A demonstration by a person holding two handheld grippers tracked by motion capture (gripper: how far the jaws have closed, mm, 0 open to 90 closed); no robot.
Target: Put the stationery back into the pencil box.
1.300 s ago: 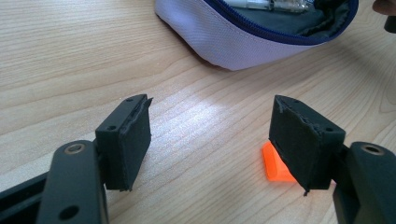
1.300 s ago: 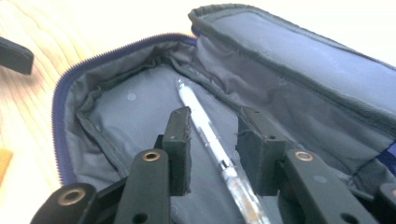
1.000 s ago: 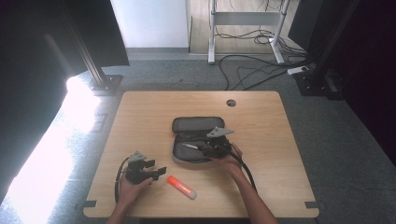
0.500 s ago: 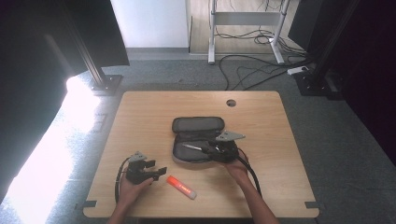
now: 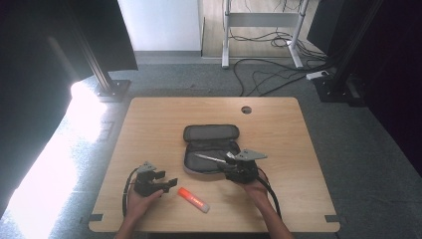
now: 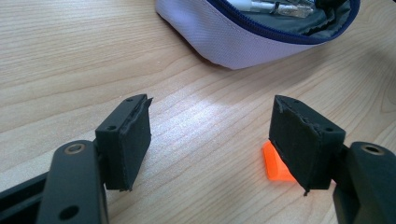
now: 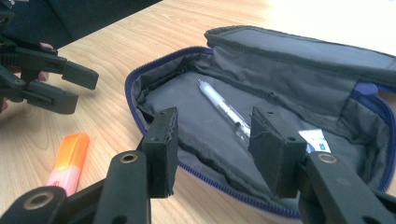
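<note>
An open dark pencil case (image 5: 209, 133) with a blue zip lies at the table's middle, and a clear pen (image 5: 208, 158) rests inside it. My right gripper (image 5: 226, 163) hovers at the case's near right edge. In the right gripper view its jaws (image 7: 215, 149) stand open with nothing between them; beyond them are the pen (image 7: 224, 112) and the case lining (image 7: 299, 56). My left gripper (image 5: 169, 183) rests open at the front left, jaws (image 6: 212, 140) over bare wood. An orange highlighter (image 5: 194, 199) lies just right of it, its tip (image 6: 275, 165) peeking from behind the right jaw.
The wooden table (image 5: 149, 124) has a round cable hole (image 5: 246, 109) at the back. Cables trail from both grippers toward the front edge. Dark stands and floor cables surround the table. The case's pale outer wall (image 6: 243, 42) lies ahead of the left gripper.
My right gripper has drawn back a little toward the person and to the right, off the case's inside. The pen stays in the case. The left gripper has not moved.
</note>
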